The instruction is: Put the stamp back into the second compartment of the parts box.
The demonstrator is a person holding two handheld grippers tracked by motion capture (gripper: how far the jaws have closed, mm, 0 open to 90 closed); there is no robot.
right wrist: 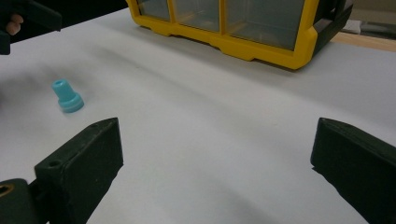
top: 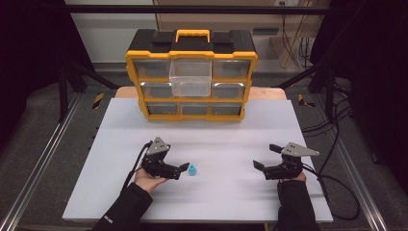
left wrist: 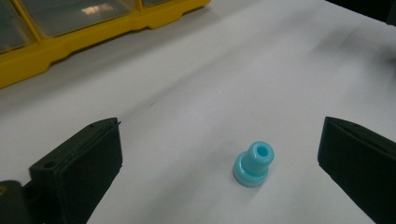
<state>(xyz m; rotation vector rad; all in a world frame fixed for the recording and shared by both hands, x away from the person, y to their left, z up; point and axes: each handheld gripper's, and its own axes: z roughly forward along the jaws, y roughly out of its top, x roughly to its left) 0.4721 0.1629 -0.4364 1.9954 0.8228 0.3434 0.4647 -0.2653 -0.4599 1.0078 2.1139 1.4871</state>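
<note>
A small light-blue plastic piece (top: 192,170), a wide base with a narrower hollow neck, stands upright on the white table top (top: 226,130). My left gripper (top: 179,163) is open just left of it. In the left gripper view the piece (left wrist: 253,164) sits between the spread jaws of that gripper (left wrist: 219,128), nearer the right one and touching neither. My right gripper (top: 265,156) is open and holds nothing, well to the right of the piece. In the right gripper view the piece (right wrist: 67,96) lies far left, beyond my right gripper (right wrist: 217,126).
A yellow and black drawer cabinet (top: 191,54) stands at the back middle of the table, with its top middle clear drawer (top: 190,79) pulled out. Its yellow base (left wrist: 70,44) (right wrist: 261,49) lies ahead of both grippers. Cables trail off the table's right side.
</note>
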